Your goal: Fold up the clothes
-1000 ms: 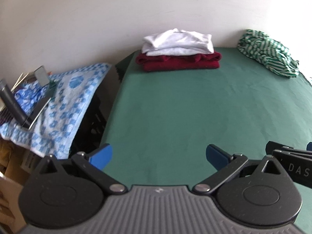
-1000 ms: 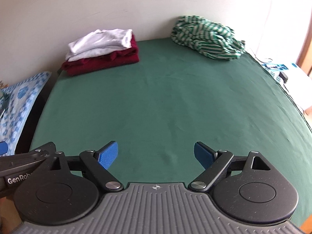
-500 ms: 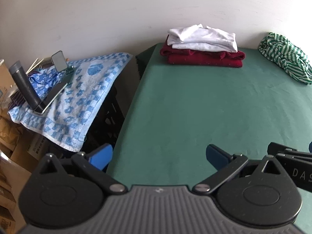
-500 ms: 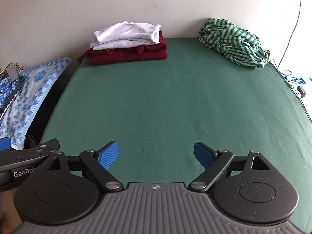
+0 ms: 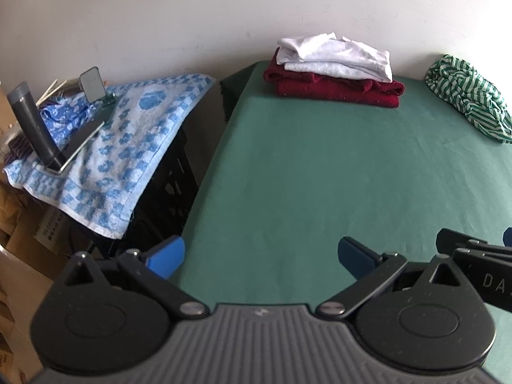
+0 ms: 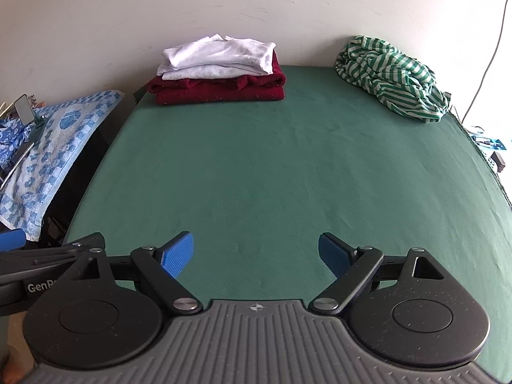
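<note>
Green cloth covers the big table (image 6: 272, 166), and most of it is bare. At the far edge, near the white wall (image 6: 224, 6), sits a neat pile: a folded white garment (image 6: 220, 56) lies on top of a folded dark red garment (image 6: 220, 88). To the right of the pile, well apart from it, a green and white striped shirt (image 6: 393, 80) lies in a crumpled heap near the far right corner of the table. It is not folded. The right gripper (image 6: 256, 252) is low over the near edge of the table. Its two blue pads (image 6: 177, 254) are spread wide and hold nothing. The left gripper (image 5: 260, 256) is just beside it, over the near left edge of the table, and its blue pads (image 5: 166, 256) are spread wide too, with nothing between them. Each camera sees a bit of the other gripper at its side. Left of the table, a blue and white patterned towel (image 5: 124, 147) is draped over a dark crate (image 5: 166, 192). On the towel stands a grey tube (image 5: 30, 124), leaning a bit, beside a flat dark thing I cannot make out. A small mirror (image 5: 92, 84) stands near the back of the towel. A thin cable (image 6: 492, 41) hangs down the wall at the far right in the right wrist view.
</note>
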### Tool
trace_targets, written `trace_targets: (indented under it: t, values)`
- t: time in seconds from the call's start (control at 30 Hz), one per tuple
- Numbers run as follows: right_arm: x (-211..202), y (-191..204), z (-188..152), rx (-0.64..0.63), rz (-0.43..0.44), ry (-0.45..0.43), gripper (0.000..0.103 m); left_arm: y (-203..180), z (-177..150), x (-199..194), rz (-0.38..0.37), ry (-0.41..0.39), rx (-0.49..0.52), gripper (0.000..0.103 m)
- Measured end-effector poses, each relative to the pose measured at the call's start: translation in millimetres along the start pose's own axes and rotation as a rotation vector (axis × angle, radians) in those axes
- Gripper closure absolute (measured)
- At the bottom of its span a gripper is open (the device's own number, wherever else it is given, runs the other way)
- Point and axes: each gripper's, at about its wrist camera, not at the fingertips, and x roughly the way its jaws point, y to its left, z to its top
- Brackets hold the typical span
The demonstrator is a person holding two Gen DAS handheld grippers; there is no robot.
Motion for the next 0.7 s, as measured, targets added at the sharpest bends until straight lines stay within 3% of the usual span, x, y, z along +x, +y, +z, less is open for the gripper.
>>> trace_targets:
  t: [0.3,0.7]
  values:
    - [1.2,2.4,1.4,-0.003,-0.008,-0.004,0.015,-2.5,0.3,0.0,0.018,-0.044,0.031,0.001]
    - [4.4,3.7,4.1,-0.006,-0.023,-0.006,0.015,-5.2,4.7,4.3,0.012,-0.038,0.040,0.001]
